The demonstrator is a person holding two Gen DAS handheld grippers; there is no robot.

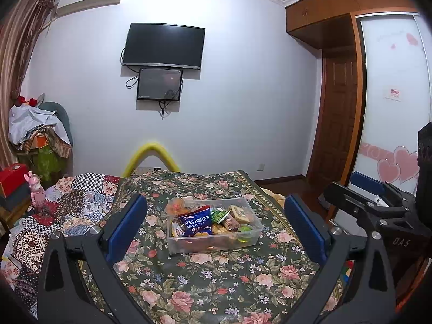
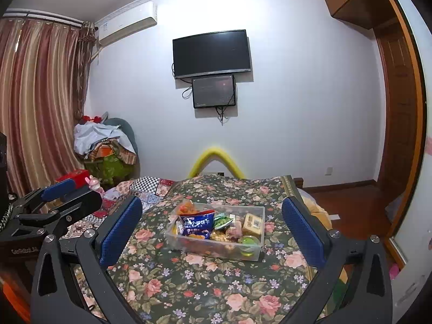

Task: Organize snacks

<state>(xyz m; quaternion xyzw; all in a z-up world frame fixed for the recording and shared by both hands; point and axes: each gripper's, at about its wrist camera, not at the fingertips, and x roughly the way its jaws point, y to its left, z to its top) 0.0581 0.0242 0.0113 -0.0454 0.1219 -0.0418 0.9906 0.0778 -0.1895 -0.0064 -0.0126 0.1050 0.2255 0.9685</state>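
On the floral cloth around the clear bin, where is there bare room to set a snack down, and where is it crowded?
Bare cloth lies in front of the bin, toward the cameras, and in a strip behind it up to the far edge. A narrower bare strip runs along each side of the bin. The bin itself is crowded: the blue packet and other snacks fill it.

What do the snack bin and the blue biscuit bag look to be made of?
The clear rectangular snack bin looks like rigid transparent plastic: its contents show through the straight walls. The blue biscuit bag with white lettering looks like glossy printed plastic film, creased and catching light; a foil lining cannot be told.
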